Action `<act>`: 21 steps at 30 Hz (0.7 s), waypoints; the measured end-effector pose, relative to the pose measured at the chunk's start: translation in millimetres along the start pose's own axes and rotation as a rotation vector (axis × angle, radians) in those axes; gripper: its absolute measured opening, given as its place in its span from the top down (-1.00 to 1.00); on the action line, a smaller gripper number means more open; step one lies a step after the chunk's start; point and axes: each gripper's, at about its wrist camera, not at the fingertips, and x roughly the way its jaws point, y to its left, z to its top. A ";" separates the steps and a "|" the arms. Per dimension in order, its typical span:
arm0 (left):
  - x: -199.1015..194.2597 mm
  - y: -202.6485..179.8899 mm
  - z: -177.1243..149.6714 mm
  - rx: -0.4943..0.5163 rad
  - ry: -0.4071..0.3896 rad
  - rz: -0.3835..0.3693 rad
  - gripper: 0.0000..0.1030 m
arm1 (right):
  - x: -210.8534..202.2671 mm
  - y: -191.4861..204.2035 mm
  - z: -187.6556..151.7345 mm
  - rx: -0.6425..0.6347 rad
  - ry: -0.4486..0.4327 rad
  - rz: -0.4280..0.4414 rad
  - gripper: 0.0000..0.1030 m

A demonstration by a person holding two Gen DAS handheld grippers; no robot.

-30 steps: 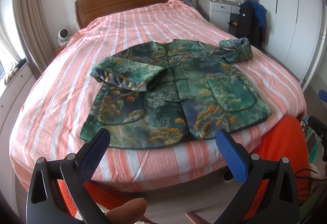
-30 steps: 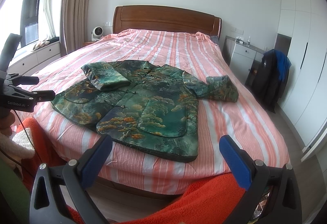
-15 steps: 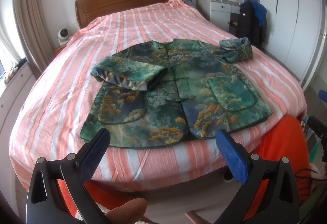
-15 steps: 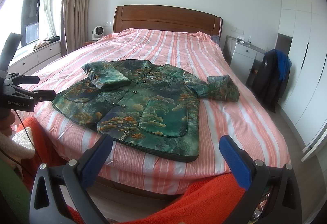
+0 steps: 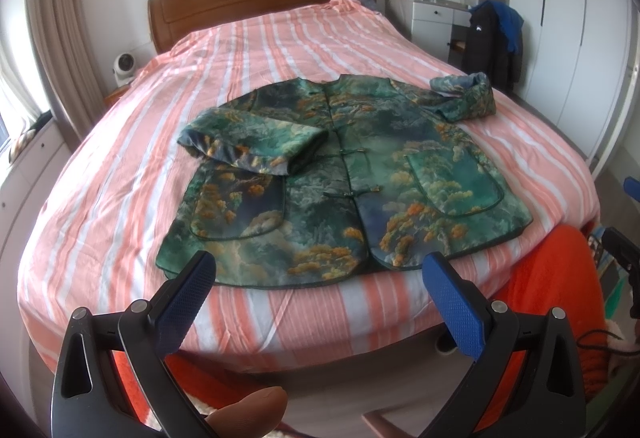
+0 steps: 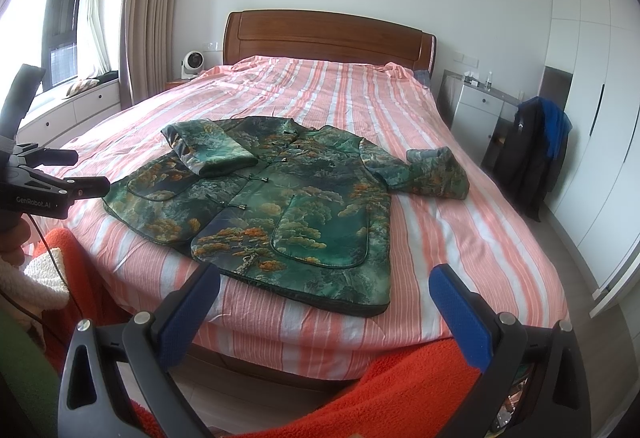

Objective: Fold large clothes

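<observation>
Jacket (image 5: 352,178) flat on bed (image 5: 120,198)

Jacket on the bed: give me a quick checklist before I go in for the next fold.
1. Jacket lies flat, front up, on the striped bed: ok.
2. Sleeve on the camera-left side is folded across the chest: ok.
3. Other sleeve is folded in: not ok, it lies out to the side, cuff bunched.
4. Left gripper is open and empty: ok.
5. Right gripper is open and empty: ok.
6. Fabric lies smooth underneath: cannot tell.
</observation>
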 end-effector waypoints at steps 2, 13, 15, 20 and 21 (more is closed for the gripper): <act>0.1 0.2 0.1 0.000 0.001 0.000 -1.00 | 0.0 0.1 0.1 0.000 -0.001 0.000 -1.00; 0.0 -0.4 0.3 0.000 0.003 -0.002 -1.00 | -0.2 1.1 -0.3 -0.001 -0.001 0.000 -1.00; -0.1 -0.4 0.3 -0.001 0.003 -0.002 -1.00 | -0.2 1.2 -0.3 -0.001 -0.001 0.000 -1.00; 0.0 -0.3 0.5 -0.001 0.004 -0.002 -1.00 | -0.3 1.5 -0.4 -0.001 -0.001 0.000 -1.00; -0.4 -1.3 0.3 -0.003 0.004 -0.003 -1.00 | -0.3 1.3 -0.4 0.000 -0.002 -0.001 -1.00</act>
